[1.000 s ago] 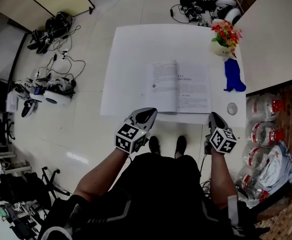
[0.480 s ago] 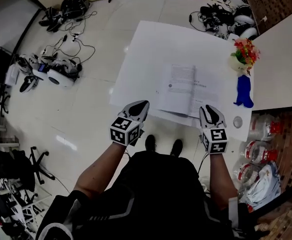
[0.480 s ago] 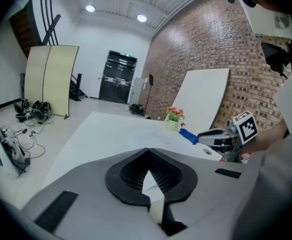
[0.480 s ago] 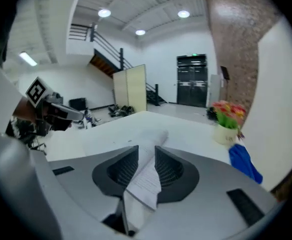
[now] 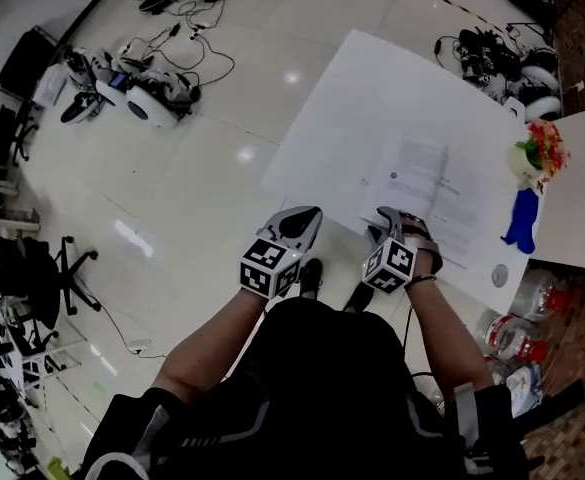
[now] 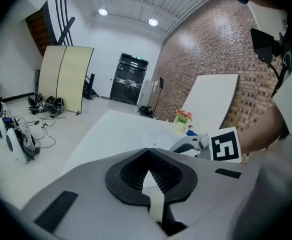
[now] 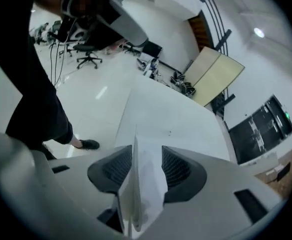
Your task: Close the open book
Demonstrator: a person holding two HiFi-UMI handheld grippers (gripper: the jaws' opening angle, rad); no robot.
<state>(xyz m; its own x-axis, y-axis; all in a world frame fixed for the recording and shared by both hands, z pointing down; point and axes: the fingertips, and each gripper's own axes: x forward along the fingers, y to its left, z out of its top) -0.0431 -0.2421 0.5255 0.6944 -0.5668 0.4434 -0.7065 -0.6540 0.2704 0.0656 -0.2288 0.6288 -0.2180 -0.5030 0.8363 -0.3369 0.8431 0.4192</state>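
Observation:
The open book (image 5: 427,183) lies flat on the white table (image 5: 372,98), both pages up. My right gripper (image 5: 390,226) is at the book's near left corner, its marker cube (image 5: 389,265) turned towards me. In the right gripper view its jaws (image 7: 142,169) have just been opening and stand open, with white book pages (image 7: 138,184) edge-on between the pads. My left gripper (image 5: 300,224) hovers at the table's near edge, left of the book, shut with nothing held. The left gripper view looks across the table (image 6: 121,131) to the right gripper's cube (image 6: 225,144).
A pot of flowers (image 5: 540,156), a blue object (image 5: 522,220) and a small round disc (image 5: 499,276) sit along the table's right side. A second table (image 5: 582,188) adjoins there. Cables and devices (image 5: 142,93) litter the floor at left; bottles (image 5: 532,333) stand at right.
The right gripper has moved left along the book's near edge, from its right corner to its left corner, rolling over. Its jaws now straddle the pages. The left gripper shifted slightly.

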